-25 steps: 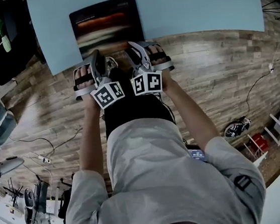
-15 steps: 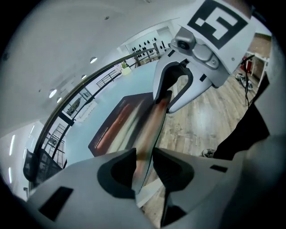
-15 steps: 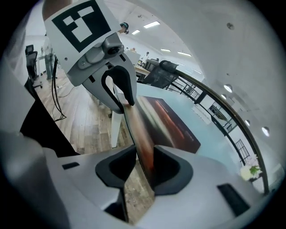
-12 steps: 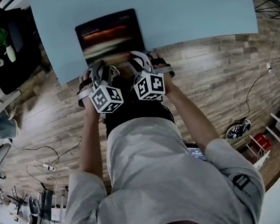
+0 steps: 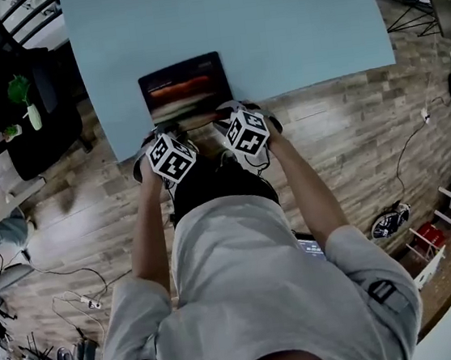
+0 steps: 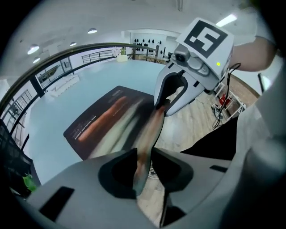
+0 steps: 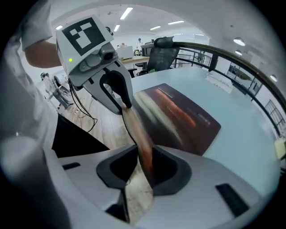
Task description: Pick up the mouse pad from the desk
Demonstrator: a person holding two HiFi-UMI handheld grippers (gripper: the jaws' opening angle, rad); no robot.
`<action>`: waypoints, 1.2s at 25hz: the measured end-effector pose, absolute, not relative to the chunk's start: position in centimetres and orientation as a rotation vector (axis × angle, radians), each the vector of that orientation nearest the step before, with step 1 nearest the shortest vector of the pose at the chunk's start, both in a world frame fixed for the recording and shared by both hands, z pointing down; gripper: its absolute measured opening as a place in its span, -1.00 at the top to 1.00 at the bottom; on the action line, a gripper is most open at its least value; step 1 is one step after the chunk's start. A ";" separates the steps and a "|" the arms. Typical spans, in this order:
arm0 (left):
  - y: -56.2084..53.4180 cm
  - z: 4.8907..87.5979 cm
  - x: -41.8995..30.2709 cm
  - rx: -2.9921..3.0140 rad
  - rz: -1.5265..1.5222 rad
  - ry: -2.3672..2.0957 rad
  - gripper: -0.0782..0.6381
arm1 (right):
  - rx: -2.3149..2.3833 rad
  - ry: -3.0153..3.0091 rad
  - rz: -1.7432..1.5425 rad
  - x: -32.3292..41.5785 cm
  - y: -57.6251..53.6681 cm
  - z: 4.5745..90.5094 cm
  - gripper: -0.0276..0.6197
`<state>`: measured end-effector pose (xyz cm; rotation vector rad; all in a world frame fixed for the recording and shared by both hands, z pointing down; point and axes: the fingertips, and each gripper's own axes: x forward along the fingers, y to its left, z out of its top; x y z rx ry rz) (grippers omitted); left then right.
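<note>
Blue worktop (image 5: 295, 20) up top. My left gripper (image 5: 167, 131) and right gripper (image 5: 226, 111), jaws just closing, both pinch the near edge of the mouse pad (image 5: 184, 89). A green plant (image 5: 19, 90) sits upper left.

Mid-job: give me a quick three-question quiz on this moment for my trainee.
1. True or false: the mouse pad lies in the middle of the desk.
2. The left gripper and right gripper grip which pad edge? A nearest the person, B far, C side.
3. Fill in: the desk top is coloured ___.
Key: 1 false, it lies at the near edge. 2 A; both grippers' jaws have just been closing, that edge between them. 3 light blue.
</note>
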<state>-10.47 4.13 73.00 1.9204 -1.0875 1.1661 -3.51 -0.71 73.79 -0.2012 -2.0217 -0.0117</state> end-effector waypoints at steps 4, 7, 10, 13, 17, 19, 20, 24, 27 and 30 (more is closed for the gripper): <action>4.1 72.8 -10.3 1.882 0.981 -1.043 0.49 | -0.227 -1.963 0.010 -3.4 -0.2 73.7 0.72; 3.4 72.3 -10.7 1.886 0.891 -1.058 0.54 | -0.193 -1.977 0.015 -3.9 -0.7 73.1 0.80; 3.1 71.5 -10.9 1.891 0.890 -1.098 0.65 | -0.166 -1.999 0.037 -4.3 -1.1 72.4 0.83; 2.8 70.8 -10.9 1.888 0.934 -1.125 0.67 | -0.162 -2.005 0.051 -4.5 -1.5 71.8 0.85; 2.4 70.3 -10.9 1.877 0.984 -1.125 0.70 | -0.204 -1.995 0.027 -4.7 -1.8 71.1 0.86; 2.2 70.0 -11.0 1.871 0.994 -1.111 0.70 | -0.234 -1.990 0.028 -4.8 -2.0 70.8 0.86; 1.9 69.8 -11.1 1.868 0.996 -1.106 0.71 | -0.248 -1.989 0.030 -4.9 -2.2 70.5 0.86; 1.0 68.8 -12.2 1.844 1.010 -1.103 0.71 | -0.298 -1.996 0.043 -5.8 -2.8 69.4 0.86; 0.2 68.2 -13.2 1.818 1.024 -1.095 0.71 | -0.324 -2.005 0.062 -6.7 -3.5 68.5 0.86; -1.0 67.7 -14.0 1.792 1.029 -1.110 0.71 | -0.348 -2.022 0.049 -7.4 -4.4 67.8 0.86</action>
